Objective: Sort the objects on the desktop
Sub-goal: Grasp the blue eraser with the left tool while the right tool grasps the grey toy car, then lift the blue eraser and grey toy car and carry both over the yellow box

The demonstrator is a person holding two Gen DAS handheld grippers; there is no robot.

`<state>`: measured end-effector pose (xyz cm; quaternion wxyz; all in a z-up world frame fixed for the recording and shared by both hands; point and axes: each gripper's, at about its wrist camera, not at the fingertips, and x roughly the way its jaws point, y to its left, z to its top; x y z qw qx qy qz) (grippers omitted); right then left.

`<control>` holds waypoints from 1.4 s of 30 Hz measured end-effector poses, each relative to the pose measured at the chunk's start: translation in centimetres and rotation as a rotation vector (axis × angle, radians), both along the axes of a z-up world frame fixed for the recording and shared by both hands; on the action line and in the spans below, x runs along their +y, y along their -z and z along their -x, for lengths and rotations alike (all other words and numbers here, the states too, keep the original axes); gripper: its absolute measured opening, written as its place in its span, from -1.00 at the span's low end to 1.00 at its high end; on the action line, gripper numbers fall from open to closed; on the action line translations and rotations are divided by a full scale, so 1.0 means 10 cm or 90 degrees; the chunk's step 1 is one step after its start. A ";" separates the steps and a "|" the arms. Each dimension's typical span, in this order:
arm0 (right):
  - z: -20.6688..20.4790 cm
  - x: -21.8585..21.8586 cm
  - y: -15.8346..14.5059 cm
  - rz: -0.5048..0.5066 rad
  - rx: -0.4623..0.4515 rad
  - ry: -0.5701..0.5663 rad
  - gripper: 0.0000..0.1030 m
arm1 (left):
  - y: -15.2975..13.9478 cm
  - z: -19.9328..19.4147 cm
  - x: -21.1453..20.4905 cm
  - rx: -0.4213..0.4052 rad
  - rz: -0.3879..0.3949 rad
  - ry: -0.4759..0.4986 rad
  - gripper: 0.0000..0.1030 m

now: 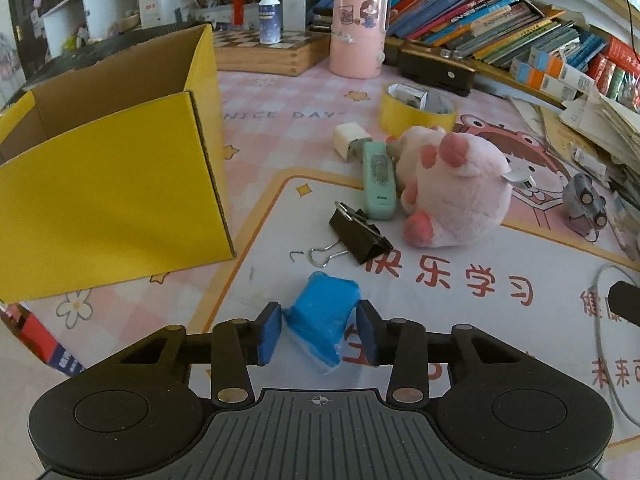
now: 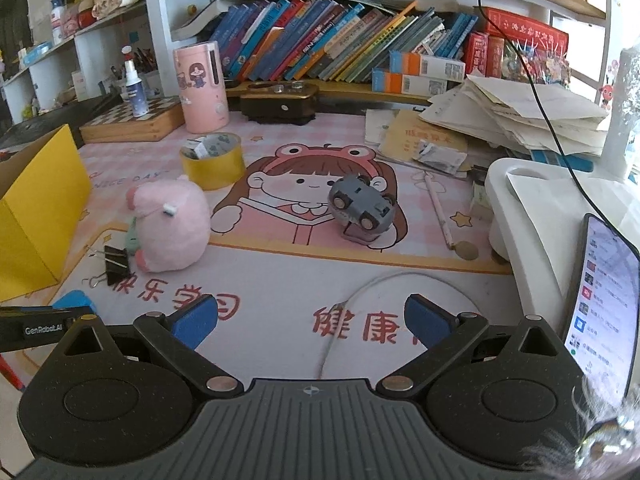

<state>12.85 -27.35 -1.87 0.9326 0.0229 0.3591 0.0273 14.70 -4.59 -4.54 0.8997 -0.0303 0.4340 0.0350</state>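
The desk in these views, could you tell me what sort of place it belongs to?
Probably a child's study desk at home: a row of books on the shelf, a cartoon desk mat, and a pink plush toy.

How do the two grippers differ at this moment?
The left gripper has its jaws drawn in on a blue packet, pads against its sides; the right gripper stands wide open with nothing between its pads. The left one sits near the yellow box; the right one hangs over a white cable. Both have blue pads and point down at the desk mat.

Yellow box (image 1: 108, 184), pink plush (image 1: 452, 188)
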 end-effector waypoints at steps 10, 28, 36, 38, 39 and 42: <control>-0.39 -0.18 0.04 -0.003 -0.005 0.033 0.97 | -0.23 0.07 0.03 -0.036 0.071 -0.017 -0.44; -1.24 -0.32 0.29 0.042 0.007 0.001 0.95 | -0.40 0.19 -0.08 -0.067 0.065 -0.020 -0.44; -1.44 -0.35 0.38 0.066 0.033 -0.021 0.12 | -0.39 0.21 -0.13 -0.062 0.064 -0.029 -0.44; -1.43 -0.35 0.38 0.068 0.030 -0.025 0.11 | -0.39 0.22 -0.13 -0.064 0.065 -0.034 -0.44; -1.43 -0.36 0.38 0.066 0.029 -0.027 0.11 | -0.39 0.22 -0.14 -0.065 0.066 -0.037 -0.44; -1.38 -0.37 0.35 0.054 0.022 -0.029 0.10 | -0.39 0.24 -0.15 -0.070 0.068 -0.040 -0.44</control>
